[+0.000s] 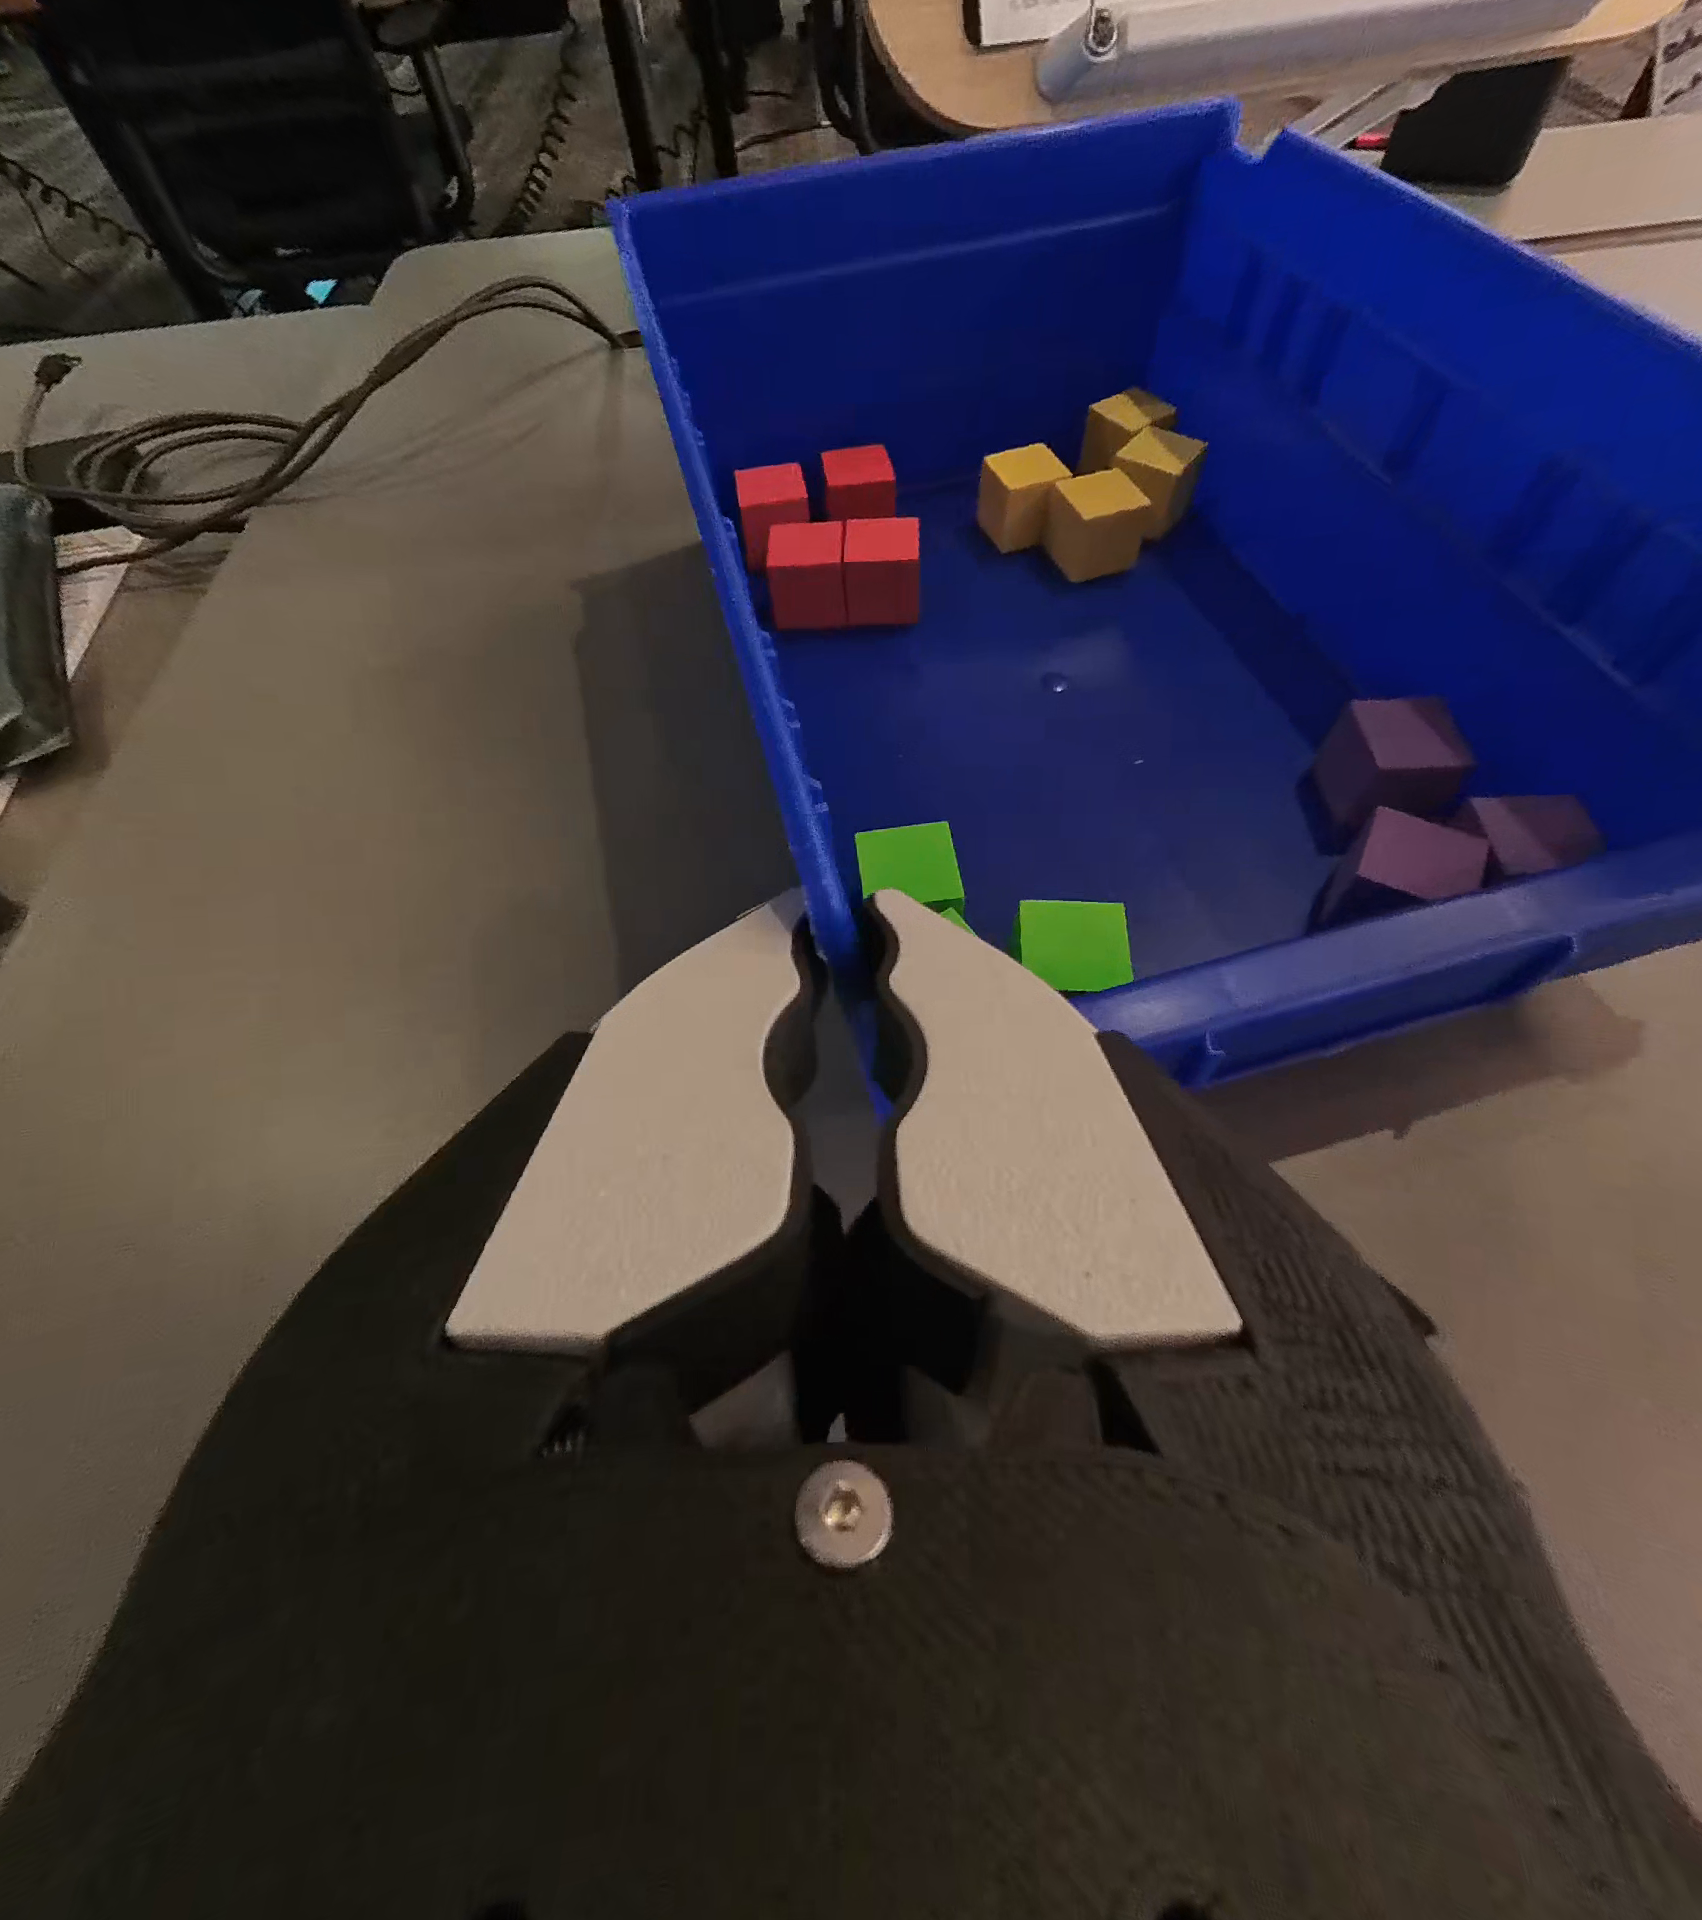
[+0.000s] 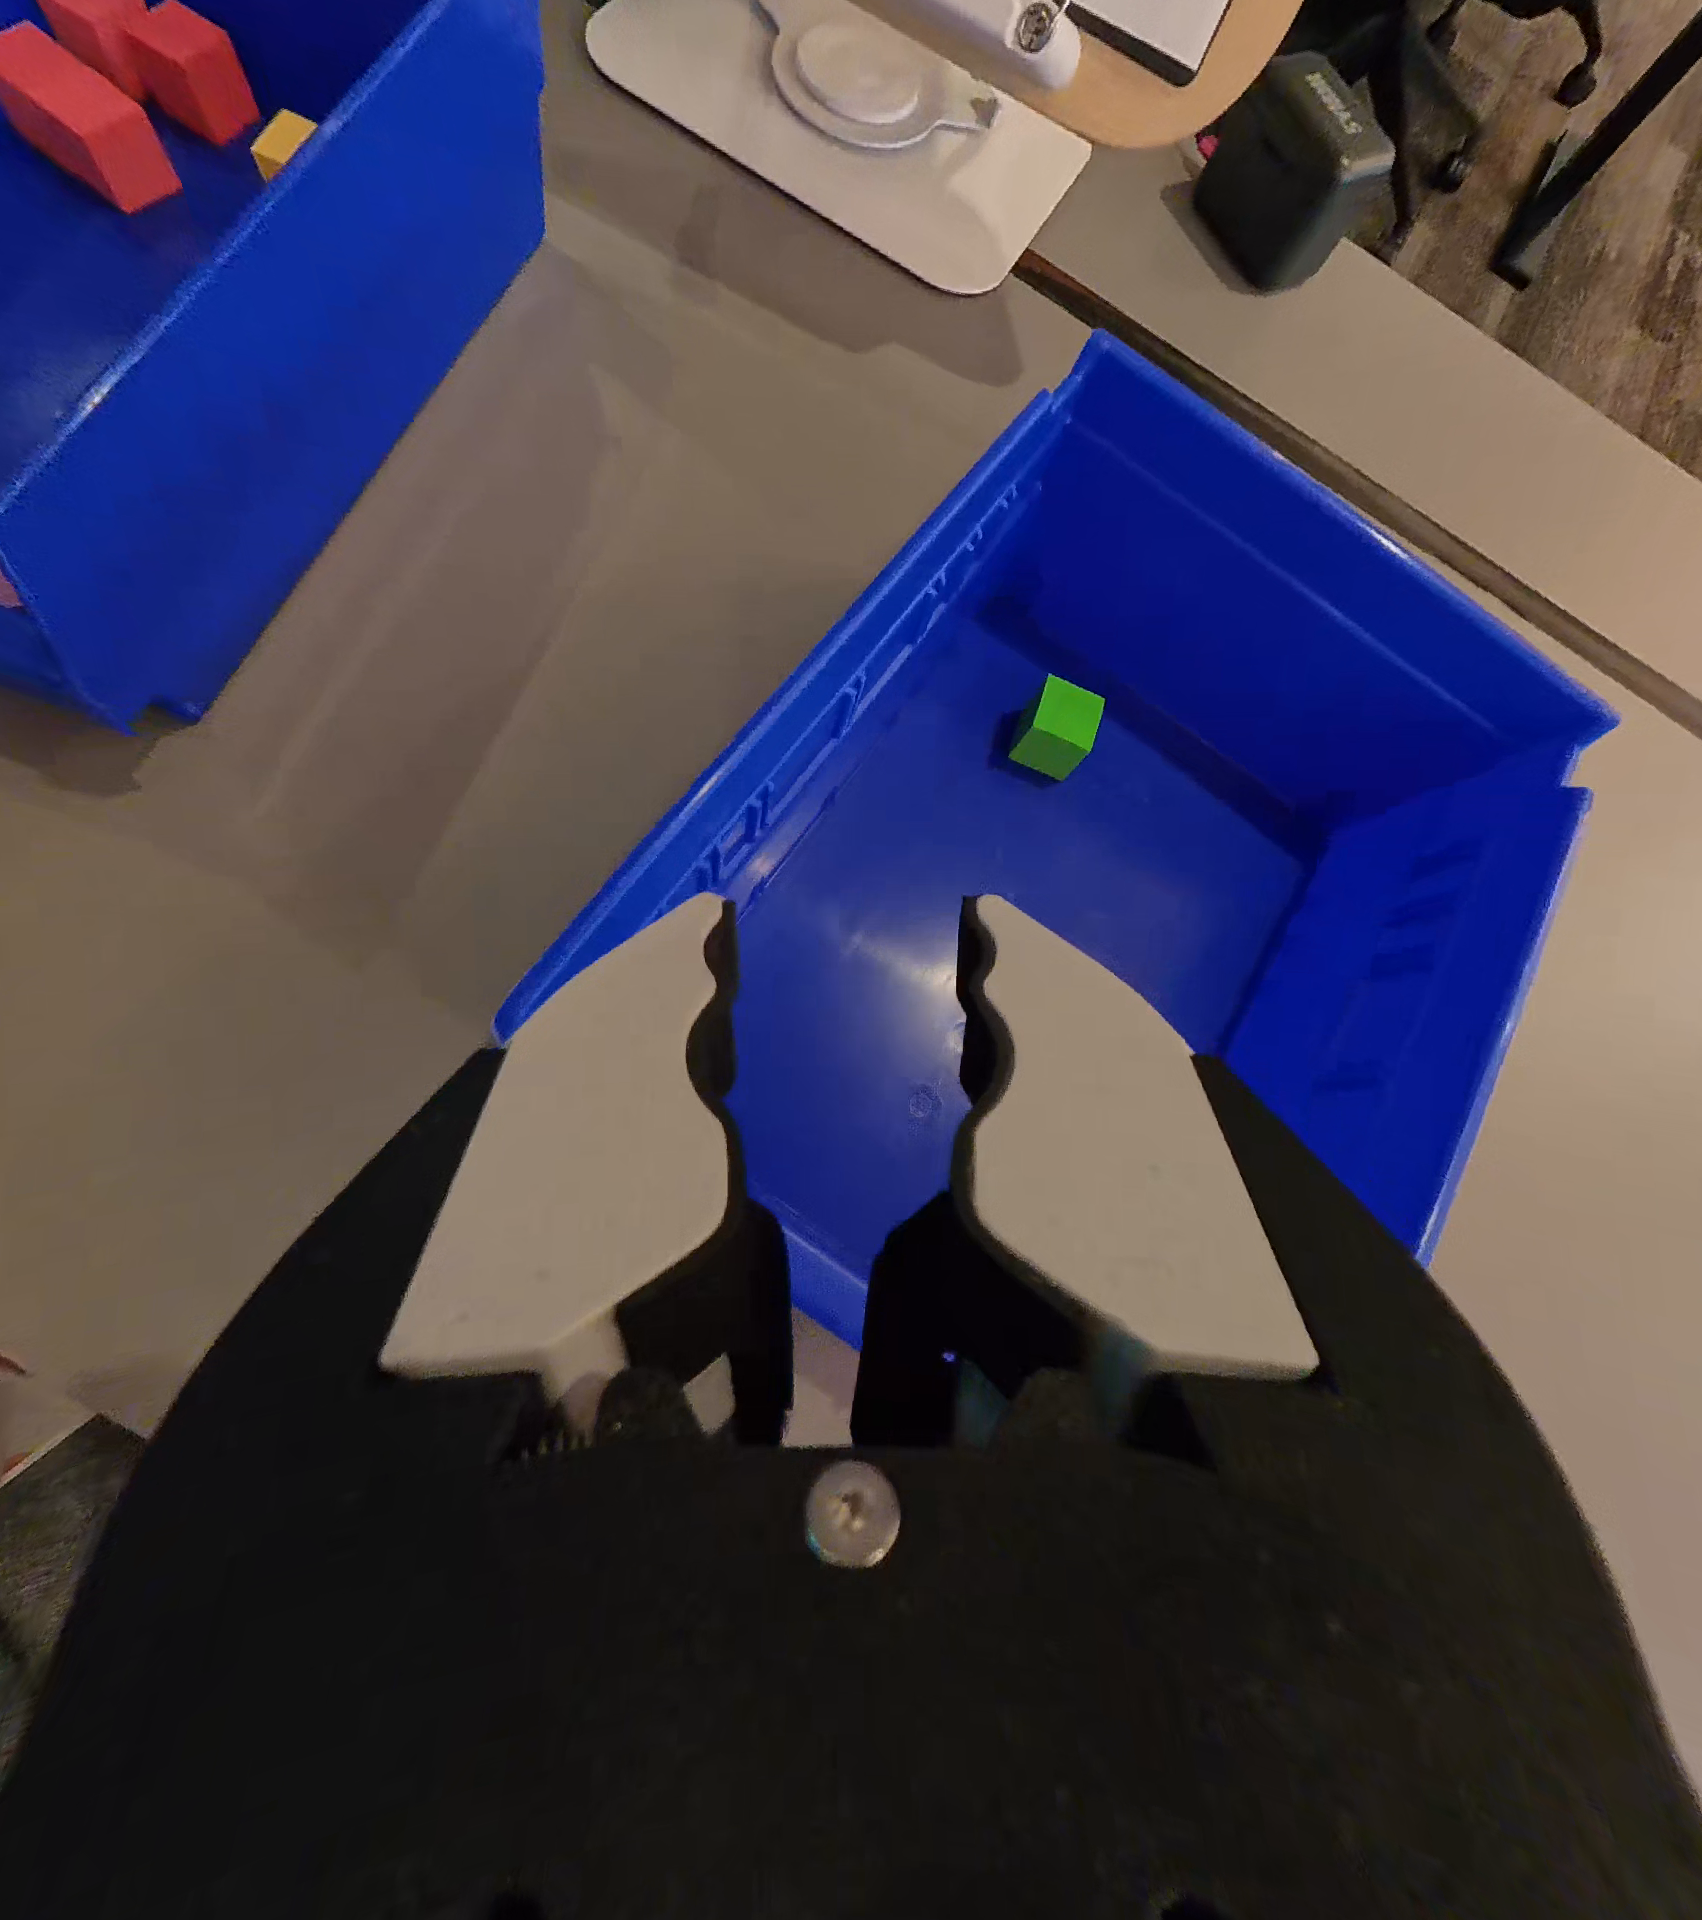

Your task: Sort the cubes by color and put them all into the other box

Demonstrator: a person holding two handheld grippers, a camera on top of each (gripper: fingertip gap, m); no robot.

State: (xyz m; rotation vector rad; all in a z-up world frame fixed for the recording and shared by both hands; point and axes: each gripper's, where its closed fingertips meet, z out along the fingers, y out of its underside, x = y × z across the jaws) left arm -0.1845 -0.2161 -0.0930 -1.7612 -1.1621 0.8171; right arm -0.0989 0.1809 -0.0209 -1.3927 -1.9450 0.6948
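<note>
While left hand-held gripper (image 1: 842, 920) pinches blue bin (image 1: 722, 436) wall | right hand-held gripper (image 2: 842, 914) spread over second bin (image 2: 1242, 623) | no legible writing

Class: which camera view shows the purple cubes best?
The left wrist view: the purple cubes lie plainly in the near right corner of the blue bin. The right wrist view shows none of them, only that bin's red and yellow cubes.

An office or lab workspace: grey tables (image 1: 327, 935), rolling office chairs (image 2: 1512, 73) on carpet, loose cables (image 1: 234, 457), and blue storage bins (image 1: 930, 281) holding coloured blocks (image 1: 831, 540).
</note>
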